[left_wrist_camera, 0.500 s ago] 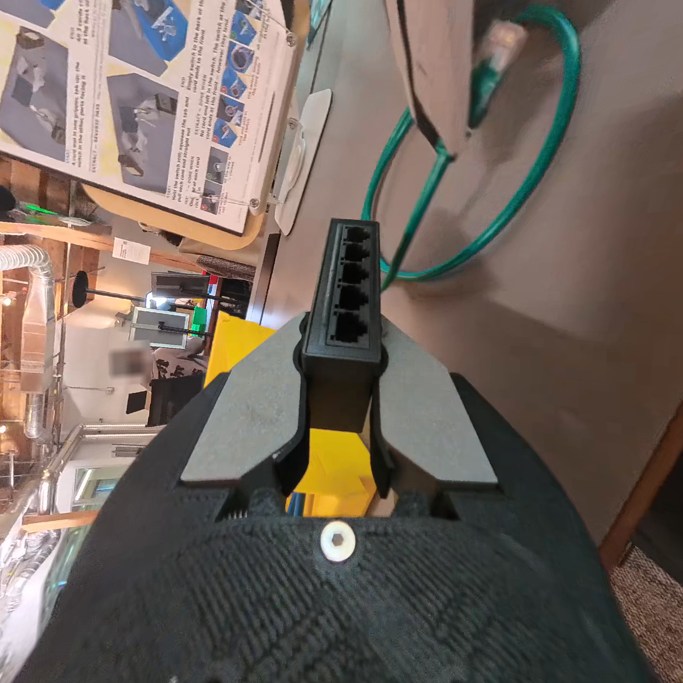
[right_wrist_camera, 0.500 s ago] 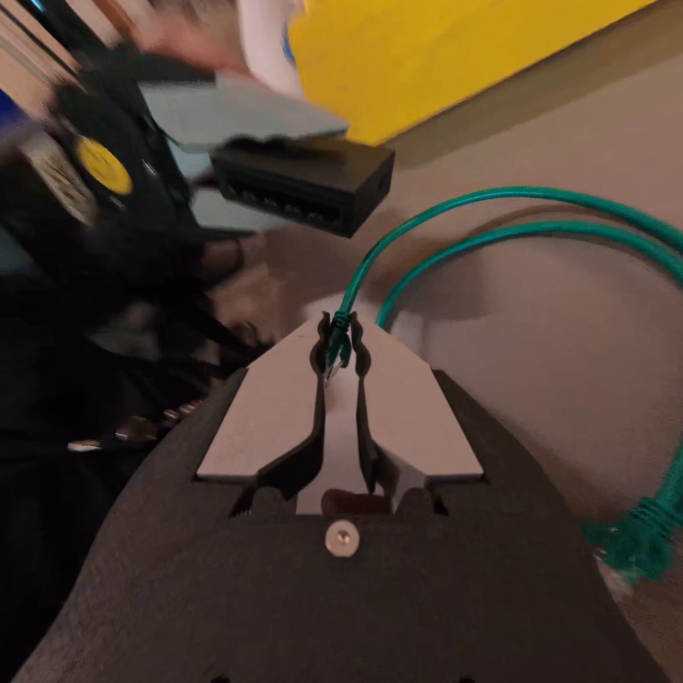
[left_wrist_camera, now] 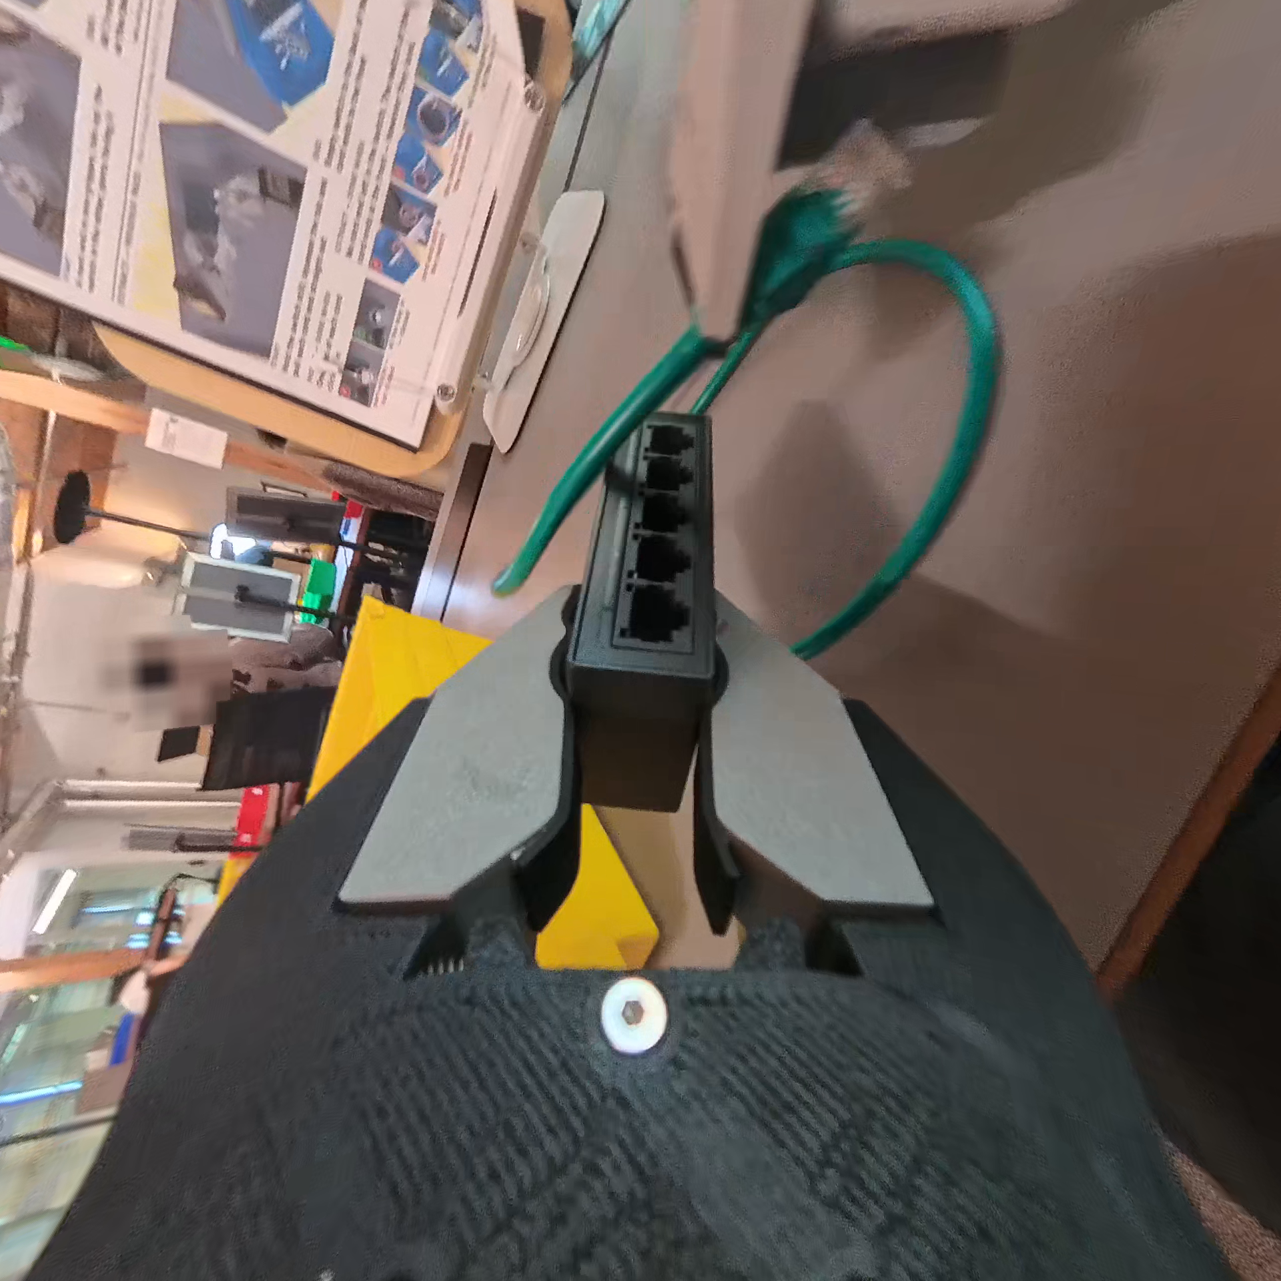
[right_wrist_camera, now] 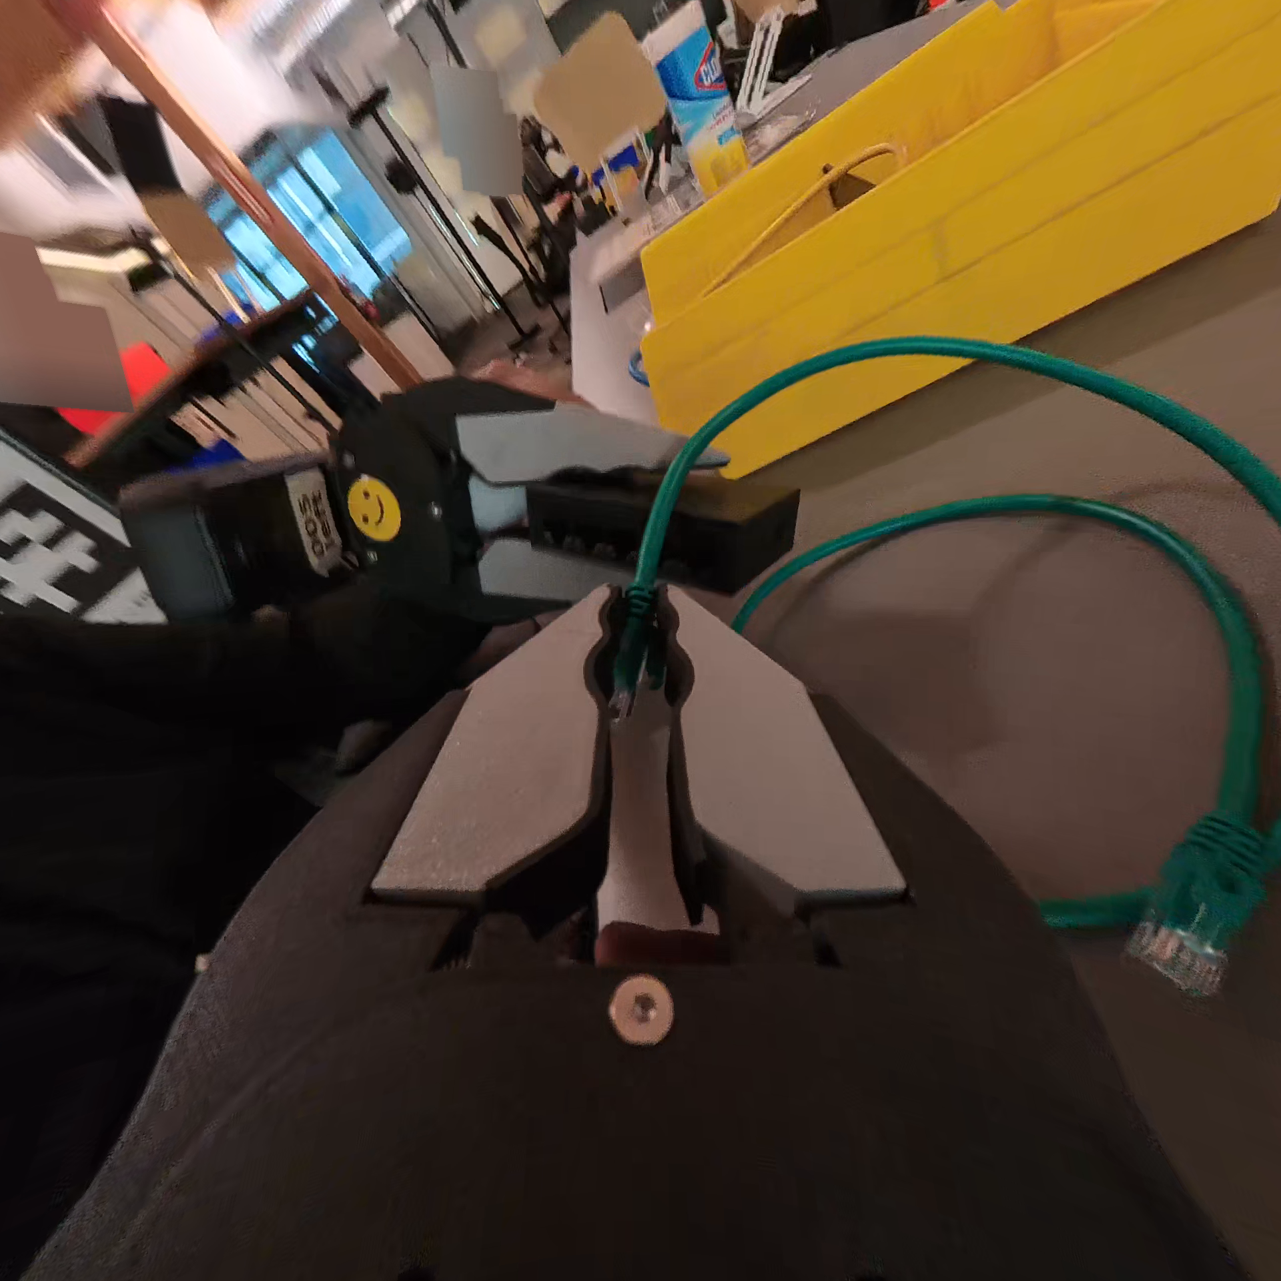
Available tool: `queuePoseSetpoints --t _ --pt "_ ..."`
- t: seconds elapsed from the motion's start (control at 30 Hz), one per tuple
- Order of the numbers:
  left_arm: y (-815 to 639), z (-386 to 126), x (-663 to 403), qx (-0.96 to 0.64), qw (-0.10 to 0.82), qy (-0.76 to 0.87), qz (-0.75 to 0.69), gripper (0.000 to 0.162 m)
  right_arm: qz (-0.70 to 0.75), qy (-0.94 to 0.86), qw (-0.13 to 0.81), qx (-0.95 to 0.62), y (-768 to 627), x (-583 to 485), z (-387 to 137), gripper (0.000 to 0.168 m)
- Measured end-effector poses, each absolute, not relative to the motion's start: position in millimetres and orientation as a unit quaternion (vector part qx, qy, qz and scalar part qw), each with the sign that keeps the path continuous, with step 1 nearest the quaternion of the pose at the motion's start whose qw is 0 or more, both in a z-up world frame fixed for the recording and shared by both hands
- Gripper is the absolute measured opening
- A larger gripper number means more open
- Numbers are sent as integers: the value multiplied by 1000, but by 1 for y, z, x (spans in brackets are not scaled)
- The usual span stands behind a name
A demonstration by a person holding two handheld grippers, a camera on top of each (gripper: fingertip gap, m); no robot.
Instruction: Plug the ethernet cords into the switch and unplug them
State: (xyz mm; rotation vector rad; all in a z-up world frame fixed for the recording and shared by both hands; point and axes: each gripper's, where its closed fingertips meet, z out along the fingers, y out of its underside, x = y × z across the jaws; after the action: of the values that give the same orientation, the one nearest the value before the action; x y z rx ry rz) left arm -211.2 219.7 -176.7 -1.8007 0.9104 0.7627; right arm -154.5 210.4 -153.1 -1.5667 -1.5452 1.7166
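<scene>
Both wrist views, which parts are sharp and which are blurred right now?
Left wrist view: the switch in the left gripper is sharp; the green plug farther off is motion-smeared. Right wrist view: the plug clamped in the right gripper and the yellow bin are fairly crisp; the upper-left background streaks, and edges bow from the wide lens.

Right gripper [right_wrist_camera: 641,624] jaws pinched on the plug end of a green ethernet cord [right_wrist_camera: 970,353], plug pointing back toward the camera. Cord arcs up and right, loops over the brown bench [right_wrist_camera: 970,693], free plug [right_wrist_camera: 1178,929] lying at near right. Just beyond the jaws, the left gripper [right_wrist_camera: 554,499] holds the black switch [right_wrist_camera: 693,541] sideways between its grey fingers [right_wrist_camera: 575,437], port row facing this way, blurred. Yellow smiley sticker [right_wrist_camera: 374,511] on the left gripper body. Yellow bin [right_wrist_camera: 970,229] far right, blue-white wipes container [right_wrist_camera: 700,104] behind it.
</scene>
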Motion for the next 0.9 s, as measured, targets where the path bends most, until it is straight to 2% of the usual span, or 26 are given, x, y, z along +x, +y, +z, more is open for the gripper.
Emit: queuePoseSetpoints --t 0.13,0.3,0.5,0.6,0.7,0.9 --pt "223 -177 -211 -751 494 342 273 30 520 -596 234 -566 215 -155 -166 6" --pt "227 -179 -200 -746 493 355 272 30 464 -645 255 -551 202 -169 -183 7" --pt "228 -181 -206 -757 499 333 259 30 533 -628 214 -525 182 -180 -178 5" --pt "227 -170 -225 -766 503 299 266 30 535 -593 253 -546 200 -185 -172 4" --pt "222 -165 -230 -773 510 291 239 30 589 -517 284 -553 221 -185 -146 4" --pt "219 -176 -206 -770 486 340 235 30 634 -414 367 -540 249 -191 -110 4"
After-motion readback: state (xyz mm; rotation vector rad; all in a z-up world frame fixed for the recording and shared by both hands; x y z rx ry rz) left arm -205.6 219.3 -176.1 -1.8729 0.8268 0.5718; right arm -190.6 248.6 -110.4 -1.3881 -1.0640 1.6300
